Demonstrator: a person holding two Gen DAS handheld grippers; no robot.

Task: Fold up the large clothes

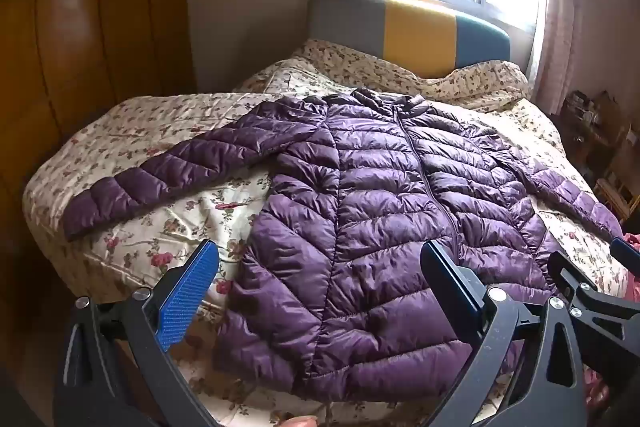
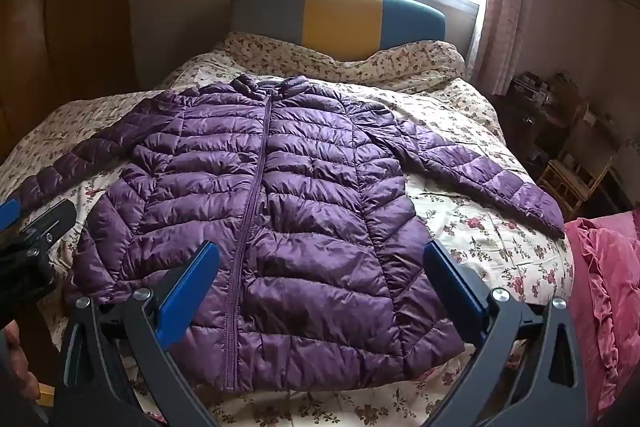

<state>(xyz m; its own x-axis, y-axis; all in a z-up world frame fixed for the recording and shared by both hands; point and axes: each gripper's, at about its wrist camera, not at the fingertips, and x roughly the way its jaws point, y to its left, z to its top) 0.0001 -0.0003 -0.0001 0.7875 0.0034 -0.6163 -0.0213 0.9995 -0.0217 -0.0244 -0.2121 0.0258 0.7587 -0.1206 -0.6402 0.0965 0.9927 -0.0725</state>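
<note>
**Jacket laid flat, no fold started**

Purple puffer jacket (image 2: 280, 195) lies face up and zipped on the floral quilt (image 2: 472, 239), collar toward the striped headboard (image 2: 340, 23), hem at the near edge of the bed. Both sleeves are spread out and angled down toward the bed's side edges: left sleeve (image 1: 160, 175) toward the wardrobe side, right sleeve (image 2: 492, 179) toward the window side. No panel or sleeve is turned in yet, so by my reading all folding is still to do.

Left gripper (image 1: 320, 279): jaws wide apart, nothing between them, held above the hem's left half. Right gripper (image 2: 320, 279): same, wide apart and empty, above the hem's right half. Whether either touches the fabric I cannot tell.

Room: bare quilt shows on both sides of the body and beyond the collar. Right cuff ends close to a pink blanket (image 2: 608, 267) at the bed's near right corner; left cuff sits near the left edge. The two grippers are just beside each other.
</note>
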